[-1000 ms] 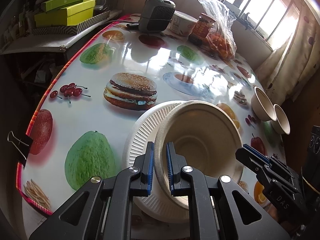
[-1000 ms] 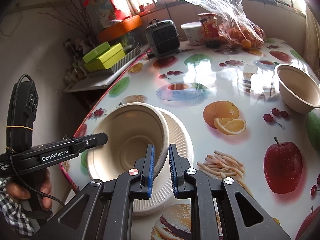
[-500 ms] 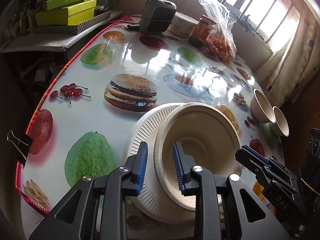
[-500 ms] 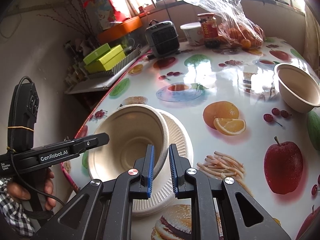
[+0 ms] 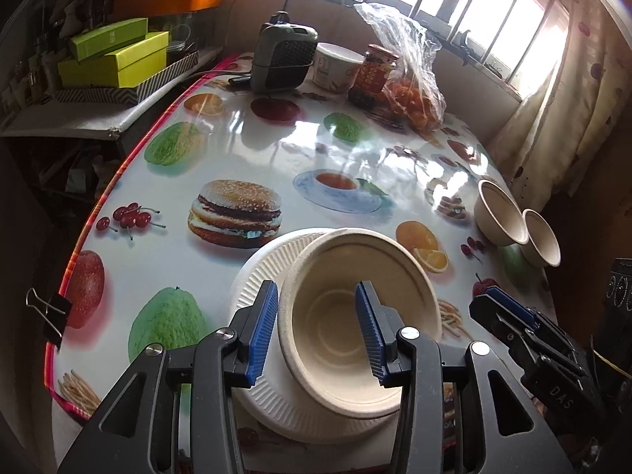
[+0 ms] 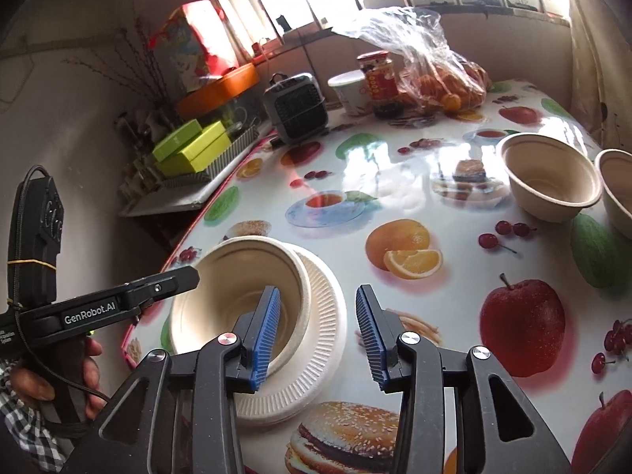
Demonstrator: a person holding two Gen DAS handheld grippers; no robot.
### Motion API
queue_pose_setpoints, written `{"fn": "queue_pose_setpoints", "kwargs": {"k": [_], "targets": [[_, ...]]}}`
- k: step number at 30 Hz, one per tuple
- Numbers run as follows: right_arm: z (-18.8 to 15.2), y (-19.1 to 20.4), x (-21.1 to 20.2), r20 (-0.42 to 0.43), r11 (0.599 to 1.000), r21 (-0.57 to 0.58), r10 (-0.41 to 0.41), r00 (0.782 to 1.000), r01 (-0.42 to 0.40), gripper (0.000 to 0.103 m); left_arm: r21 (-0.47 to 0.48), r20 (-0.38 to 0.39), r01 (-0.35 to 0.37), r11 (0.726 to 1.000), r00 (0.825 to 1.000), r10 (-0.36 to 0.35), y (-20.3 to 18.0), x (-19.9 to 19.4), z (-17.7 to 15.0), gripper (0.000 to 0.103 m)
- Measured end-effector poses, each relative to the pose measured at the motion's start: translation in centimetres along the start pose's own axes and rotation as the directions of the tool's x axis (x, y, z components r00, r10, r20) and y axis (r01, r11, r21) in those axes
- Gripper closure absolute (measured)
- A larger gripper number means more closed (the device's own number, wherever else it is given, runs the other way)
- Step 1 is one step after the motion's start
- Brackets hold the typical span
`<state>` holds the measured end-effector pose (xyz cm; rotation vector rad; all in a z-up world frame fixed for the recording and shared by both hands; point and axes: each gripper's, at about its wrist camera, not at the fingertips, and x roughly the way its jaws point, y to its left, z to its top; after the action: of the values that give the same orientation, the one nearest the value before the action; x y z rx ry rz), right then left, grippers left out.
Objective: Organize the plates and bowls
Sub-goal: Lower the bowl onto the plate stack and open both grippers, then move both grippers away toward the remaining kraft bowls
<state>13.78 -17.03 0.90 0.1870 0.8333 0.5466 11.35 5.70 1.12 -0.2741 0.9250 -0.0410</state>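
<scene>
From the left wrist, the left gripper (image 5: 316, 330), jaws just opened, straddles the rim of a paper bowl (image 5: 357, 331) resting on a ribbed paper plate (image 5: 256, 272), pads clear; from the right wrist, the right gripper (image 6: 318, 333), likewise freshly parted, grips nothing above that bowl's near rim

Plate (image 5: 256, 276) mostly hidden under bowl (image 5: 355, 316); second small bowl (image 6: 618, 193) cut by frame edge.

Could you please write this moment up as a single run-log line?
left tool: just opened, off bowl rim | right tool: just opened, off rim | large bowl: resting on ridged plate | two small bowls: not stacked
</scene>
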Motion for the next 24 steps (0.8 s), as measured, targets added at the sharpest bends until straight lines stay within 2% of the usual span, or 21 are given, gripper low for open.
{"fn": "queue_pose_setpoints", "kwargs": {"k": [6, 8, 12, 18, 24], "targets": [[0.2, -3.2, -3.9, 0.083, 0.995, 0.069, -0.075, 0.994, 0.069, 0.056, 0.089, 0.013, 0.053, 0.995, 0.998, -0.055, -4.4, -0.5, 1.0, 0.06], [0.1, -4.2, -5.0, 0.101, 0.992, 0.098, -0.094, 0.99, 0.084, 0.055, 0.118, 0.026, 0.048, 0.992, 0.998, -0.051, -5.5, -0.4, 1.0, 0.056], [-0.5, -5.5, -5.5, 0.095, 0.988, 0.116, -0.109, 0.99, 0.097, 0.055, 0.114, 0.019, 0.021, 0.993, 1.0, -0.024, -5.8, -0.1, 0.7, 0.056], [-1.1, -6.0, -3.3, 0.046, 0.99, 0.131, -0.066, 0.997, 0.059, 0.055, 0.088, 0.017, -0.025, 0.996, 1.0, 0.024, -4.3, -0.2, 0.4, 0.056], [-1.1, -4.2, -1.0, 0.002, 0.996, 0.089, 0.009, 1.0, -0.009, 0.055, 0.016, 0.018, -0.055, 0.998, 0.998, 0.055, -1.6, -0.4, 0.3, 0.056]]}}
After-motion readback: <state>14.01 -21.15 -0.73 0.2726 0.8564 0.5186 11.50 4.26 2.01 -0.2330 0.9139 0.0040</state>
